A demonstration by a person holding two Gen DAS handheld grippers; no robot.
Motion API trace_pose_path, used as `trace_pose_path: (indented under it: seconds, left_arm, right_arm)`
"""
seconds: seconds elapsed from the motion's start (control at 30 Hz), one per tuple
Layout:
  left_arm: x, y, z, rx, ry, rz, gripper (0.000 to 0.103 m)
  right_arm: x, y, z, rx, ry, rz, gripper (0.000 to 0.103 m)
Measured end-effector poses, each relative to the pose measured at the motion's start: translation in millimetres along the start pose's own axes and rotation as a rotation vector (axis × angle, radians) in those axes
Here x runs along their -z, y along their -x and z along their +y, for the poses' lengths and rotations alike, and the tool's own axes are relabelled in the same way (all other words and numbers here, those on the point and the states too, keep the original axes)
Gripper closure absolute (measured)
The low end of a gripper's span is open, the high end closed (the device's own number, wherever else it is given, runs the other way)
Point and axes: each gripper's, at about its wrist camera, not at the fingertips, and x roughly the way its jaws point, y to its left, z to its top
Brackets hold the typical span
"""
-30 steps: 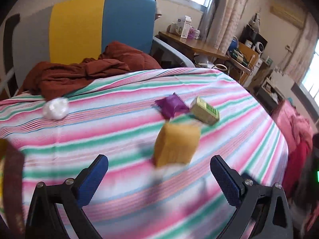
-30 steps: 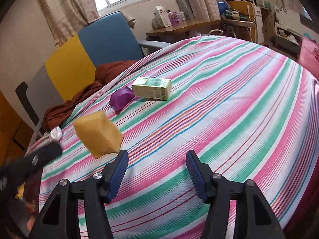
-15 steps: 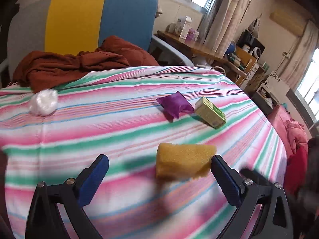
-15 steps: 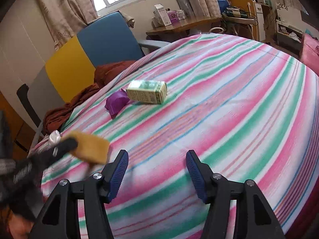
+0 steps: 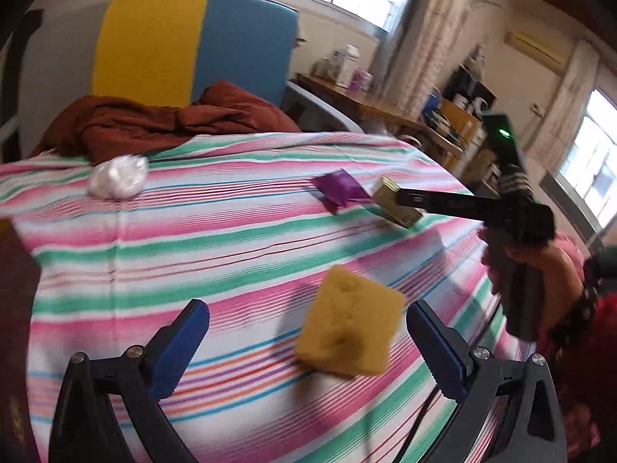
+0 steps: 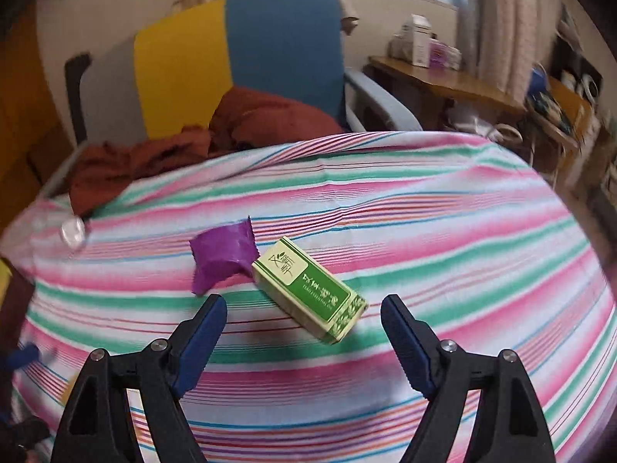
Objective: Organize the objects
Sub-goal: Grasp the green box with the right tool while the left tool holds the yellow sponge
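A yellow sponge (image 5: pixel 349 333) lies on the striped tablecloth (image 5: pixel 216 239), between the open fingers of my left gripper (image 5: pixel 308 343), which touch nothing. A green box (image 6: pixel 308 289) lies just ahead of my open, empty right gripper (image 6: pixel 304 339), with a purple wrapper (image 6: pixel 223 254) touching its far left end. In the left wrist view the right gripper (image 5: pixel 462 204) reaches over the green box (image 5: pixel 397 204) beside the purple wrapper (image 5: pixel 341 189). A white plastic wad (image 5: pixel 117 179) lies at the far left.
A rust-red cloth (image 5: pixel 162 123) is heaped on a yellow and blue chair (image 5: pixel 193 46) behind the table. A wooden desk (image 6: pixel 443 81) with boxes stands at the back right. The tablecloth drops off at the near and right edges.
The right gripper has swung from the sponge toward the green box, which now lies close before its fingers. The sponge has tipped and lies closer between the left fingers.
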Motion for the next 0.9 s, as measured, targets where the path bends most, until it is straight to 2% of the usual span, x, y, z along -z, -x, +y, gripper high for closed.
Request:
trace_pose_path:
  seconds: [0.1,0.23,0.33,0.4,0.47,0.5,0.7,0.9]
  left_arm:
    - [-6.8,-11.3,-13.4,0.022,-0.061,0.019,0.0]
    - [-9.0,-34.3,-27.8,0.036,-0.142,0.067,0.0]
    - [-7.4,-50.5,-34.2,0.073,-0.16,0.118,0.001]
    - [-7.6,-56.4,-32.3,0.084,-0.139,0.133,0.009]
    - [-6.6,-59.6,-26.2,0.102,-0.114,0.146,0.023]
    - [-5.6,-60.8,-23.0,0.102,-0.099,0.152,0.024]
    - [-4.0,-56.1,-17.9,0.101,-0.072,0.119,0.04]
    - [-0.9,-48.5,-11.1,0.101,-0.055,0.102,0.042]
  right_arm:
    - [-3.4,-11.2,1.2,0.007,0.065,0.028,0.024]
    - [-4.6,-25.8,-9.7,-0.03,0.035,0.059,0.034]
    - [-2.1,-33.5,-15.1,-0.048,0.011,0.072,0.049]
    - [2.0,-33.1,-15.8,-0.066,-0.004,0.073,0.062]
    - [6.3,-30.4,-15.9,-0.072,-0.016,0.061,0.069]
    - [9.0,-27.9,-16.0,-0.078,-0.036,0.051,0.072]
    - [36.0,-6.6,-7.6,-0.08,-0.132,0.024,0.072]
    - [77.2,32.2,-3.0,-0.077,-0.229,0.003,0.072]
